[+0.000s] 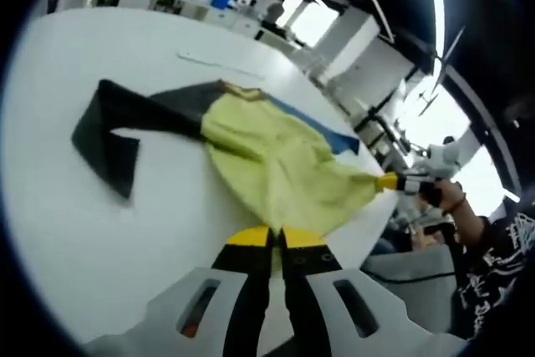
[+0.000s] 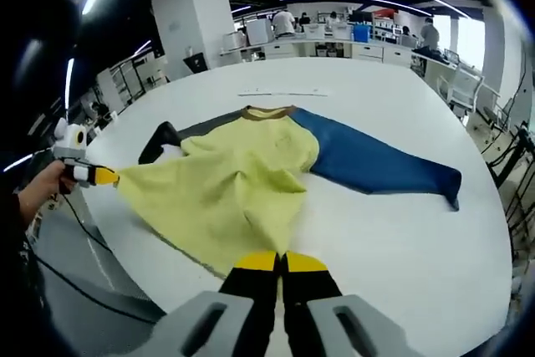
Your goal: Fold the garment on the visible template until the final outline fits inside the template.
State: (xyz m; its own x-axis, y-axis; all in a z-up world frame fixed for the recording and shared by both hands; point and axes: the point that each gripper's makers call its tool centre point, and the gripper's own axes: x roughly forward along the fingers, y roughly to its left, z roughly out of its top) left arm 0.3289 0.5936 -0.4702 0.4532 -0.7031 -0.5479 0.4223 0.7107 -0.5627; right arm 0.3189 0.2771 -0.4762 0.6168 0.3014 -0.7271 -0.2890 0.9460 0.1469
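Observation:
A long-sleeved garment lies spread on the white table (image 1: 92, 232), with a yellow body (image 1: 280, 160) (image 2: 230, 181), a dark grey sleeve (image 1: 113, 135) (image 2: 163, 135) and a blue sleeve (image 2: 376, 165) (image 1: 330, 135). Its brown collar (image 2: 267, 111) points away from me. My left gripper (image 1: 274, 238) is shut on the yellow hem at the near edge, and it appears at the left of the right gripper view (image 2: 107, 176) pinching a hem corner. My right gripper (image 2: 281, 262) is shut on the hem too, seen in the left gripper view (image 1: 389, 181) holding the other corner, pulled taut.
A thin pale strip (image 2: 280, 91) (image 1: 219, 64) lies on the table beyond the collar. The table's near edge (image 2: 125, 244) runs just under the hem. A person's hand (image 1: 456, 198) holds the right gripper. Desks, white cabinets (image 2: 196, 14) and people stand in the background.

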